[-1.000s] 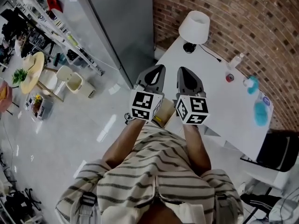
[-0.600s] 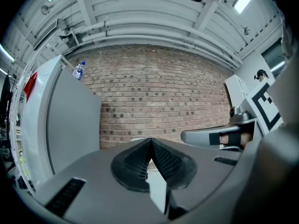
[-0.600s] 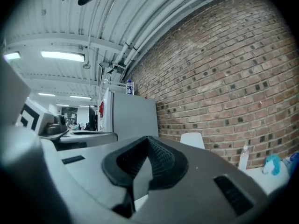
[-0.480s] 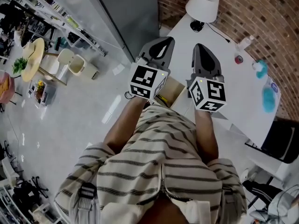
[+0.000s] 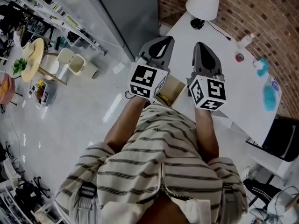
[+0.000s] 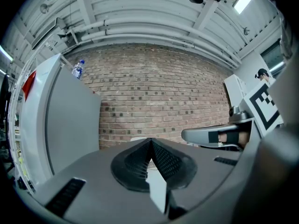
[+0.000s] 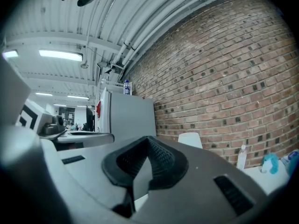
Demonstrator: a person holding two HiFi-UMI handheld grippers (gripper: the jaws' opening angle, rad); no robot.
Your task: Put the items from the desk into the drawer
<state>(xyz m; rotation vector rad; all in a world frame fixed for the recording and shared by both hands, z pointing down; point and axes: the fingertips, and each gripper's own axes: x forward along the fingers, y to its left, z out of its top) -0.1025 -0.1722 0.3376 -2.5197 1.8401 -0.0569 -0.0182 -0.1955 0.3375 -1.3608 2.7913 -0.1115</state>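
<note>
Grippers, two, mine, held side by side and pointing level over my striped shirt (image 5: 154, 167).

- Left gripper (image 5: 162, 45): jaws pressed together tip to tip, with nothing between them. Its marker cube (image 5: 147, 81) faces up toward my head.
- Right gripper (image 5: 202, 49): jaws likewise closed tight and empty. It sits just beside the left one without touching it.
- Desk (image 5: 219, 92): white, running ahead and to my right along the brick wall (image 5: 261, 13). The right gripper hangs over its near end.
- Items on the desk, all well apart from both grippers:
  - lamp (image 5: 202, 3) with a white shade, at the far corner;
  - clear bottle (image 5: 246, 41), upright by the wall;
  - small red-topped thing (image 5: 239, 58), near the bottle;
  - two blue-green things, one small (image 5: 261, 68) and one larger (image 5: 270, 98), further right along the wall side.
- Tan opening (image 5: 172, 88): below the desk's near end, showing between my two grippers in the head view. I cannot tell whether it is the drawer.
- Grey cabinet (image 5: 128, 13): tall, standing left of the desk against the wall. In the left gripper view a second bottle (image 6: 78, 69) stands on top of it.
- Black chair (image 5: 281, 146): at the desk's right end.
</note>
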